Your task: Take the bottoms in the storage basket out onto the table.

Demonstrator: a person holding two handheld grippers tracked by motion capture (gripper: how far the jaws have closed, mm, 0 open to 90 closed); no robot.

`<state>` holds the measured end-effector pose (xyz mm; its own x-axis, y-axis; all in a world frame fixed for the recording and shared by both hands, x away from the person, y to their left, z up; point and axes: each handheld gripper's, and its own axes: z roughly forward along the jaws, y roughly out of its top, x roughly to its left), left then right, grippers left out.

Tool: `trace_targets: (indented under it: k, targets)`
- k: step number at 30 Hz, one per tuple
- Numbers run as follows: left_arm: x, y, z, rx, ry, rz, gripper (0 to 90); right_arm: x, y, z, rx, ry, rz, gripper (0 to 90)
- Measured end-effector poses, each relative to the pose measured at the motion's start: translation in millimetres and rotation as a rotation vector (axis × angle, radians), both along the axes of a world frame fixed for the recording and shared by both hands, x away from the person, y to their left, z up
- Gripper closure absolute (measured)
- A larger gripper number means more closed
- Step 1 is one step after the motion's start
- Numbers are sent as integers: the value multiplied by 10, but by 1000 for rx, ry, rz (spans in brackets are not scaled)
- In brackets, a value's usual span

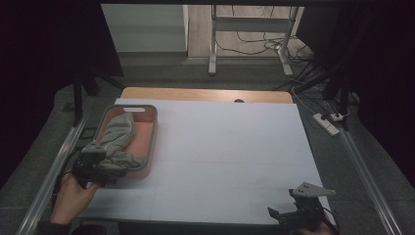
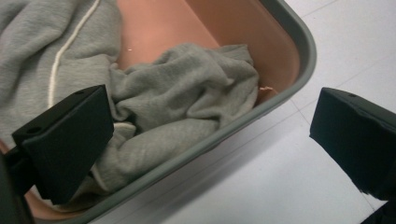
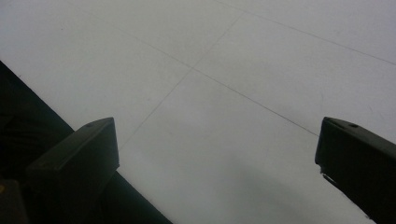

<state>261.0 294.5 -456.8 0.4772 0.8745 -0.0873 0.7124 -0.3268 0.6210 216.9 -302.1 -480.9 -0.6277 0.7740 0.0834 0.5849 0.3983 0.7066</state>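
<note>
A basket with a grey rim (image 1: 153, 128) and a pink inside stands at the left of the white table top (image 1: 230, 147). A crumpled grey garment (image 1: 117, 139) with a white cord lies in it. My left gripper (image 1: 110, 169) hangs at the basket's near end, open. In the left gripper view the left jaw is over the garment (image 2: 182, 93), the right jaw is over the table outside the rim (image 2: 299, 56), and my left gripper (image 2: 210, 112) holds nothing. My right gripper (image 1: 276, 214) is open at the table's front right edge, above bare white surface (image 3: 217, 140).
A wooden strip (image 1: 205, 94) with a small dark hole (image 1: 239, 101) runs along the table's far edge. Metal rails flank the table left and right. On the floor at the right lie a power strip (image 1: 327, 123) and cables. Desk legs stand beyond the table.
</note>
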Motion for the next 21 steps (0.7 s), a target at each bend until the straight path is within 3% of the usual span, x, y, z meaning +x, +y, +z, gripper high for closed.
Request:
trace_targets:
  k: [16, 21]
  targets:
    - [223, 60, 16, 29, 41, -19, 0, 3, 2, -2, -1, 4, 2, 0]
    - [316, 60, 9, 74, 41, -25, 0, 2, 7, -3, -3, 5, 1, 0]
